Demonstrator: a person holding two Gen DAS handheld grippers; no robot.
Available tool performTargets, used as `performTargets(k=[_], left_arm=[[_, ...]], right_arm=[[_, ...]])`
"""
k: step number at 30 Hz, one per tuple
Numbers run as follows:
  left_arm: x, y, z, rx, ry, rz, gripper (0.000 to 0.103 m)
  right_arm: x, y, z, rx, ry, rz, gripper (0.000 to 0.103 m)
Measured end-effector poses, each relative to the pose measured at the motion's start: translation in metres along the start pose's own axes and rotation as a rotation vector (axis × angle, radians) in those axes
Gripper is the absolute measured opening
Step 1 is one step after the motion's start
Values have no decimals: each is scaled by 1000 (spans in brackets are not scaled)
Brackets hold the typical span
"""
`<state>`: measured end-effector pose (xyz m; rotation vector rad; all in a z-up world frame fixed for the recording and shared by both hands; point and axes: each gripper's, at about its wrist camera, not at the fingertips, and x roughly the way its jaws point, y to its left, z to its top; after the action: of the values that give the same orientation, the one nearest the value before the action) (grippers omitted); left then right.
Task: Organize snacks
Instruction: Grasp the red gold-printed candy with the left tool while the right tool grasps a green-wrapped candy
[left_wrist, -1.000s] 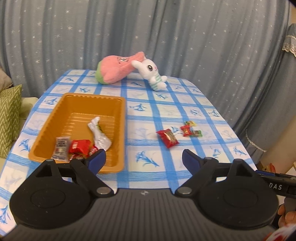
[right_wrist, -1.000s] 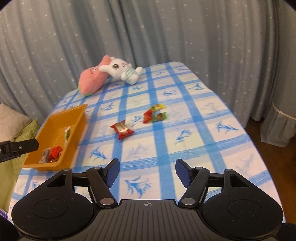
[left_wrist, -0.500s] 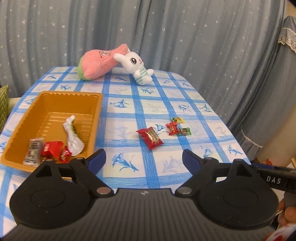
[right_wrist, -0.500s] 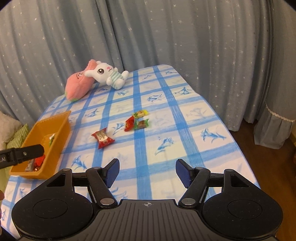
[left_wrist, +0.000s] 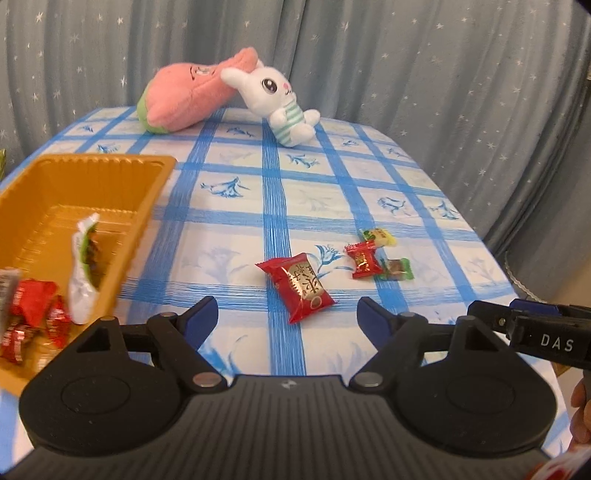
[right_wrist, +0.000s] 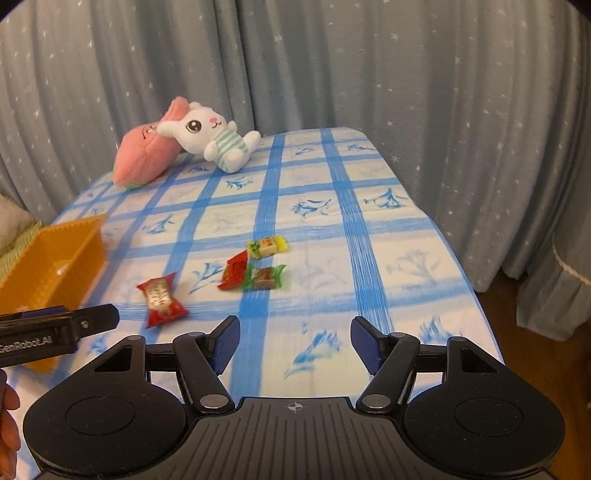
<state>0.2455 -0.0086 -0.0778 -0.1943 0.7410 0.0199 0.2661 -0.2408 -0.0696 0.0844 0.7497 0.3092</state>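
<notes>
A large red snack packet (left_wrist: 303, 286) (right_wrist: 161, 298) lies on the blue-checked tablecloth just ahead of my left gripper (left_wrist: 287, 315). That gripper's jaws are closing, with nothing between them. Further right sit a small red candy (left_wrist: 364, 259) (right_wrist: 235, 272), a green one (left_wrist: 399, 268) (right_wrist: 266, 277) and a yellow one (left_wrist: 378, 236) (right_wrist: 267, 246). My right gripper (right_wrist: 294, 338) hovers open and empty in front of these three. An orange tray (left_wrist: 144, 206) (right_wrist: 55, 258) at the left holds several wrapped snacks (left_wrist: 33, 306) and a white packet (left_wrist: 84, 271).
A pink plush (left_wrist: 184, 94) (right_wrist: 142, 158) and a white rabbit plush (left_wrist: 280, 105) (right_wrist: 214, 136) lie at the table's far edge. A grey starred curtain hangs behind. The table's right edge (right_wrist: 458, 266) drops to the floor. A hand (right_wrist: 9, 428) shows at the lower left.
Both grippers have moved forward and down toward the loose snacks, which now look larger. The tray has slid toward the left edge of both views. The left jaws have narrowed a little.
</notes>
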Motion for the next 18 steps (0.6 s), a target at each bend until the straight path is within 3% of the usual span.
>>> performTargets(k=[14,18], left_arm=[[73,-15,4,43,13,12,58],[82,-16,4,86,14,22,39]], right_arm=[[61,-14,12,-59,40,25,62],[70,-16,12,-80,49,24,62]])
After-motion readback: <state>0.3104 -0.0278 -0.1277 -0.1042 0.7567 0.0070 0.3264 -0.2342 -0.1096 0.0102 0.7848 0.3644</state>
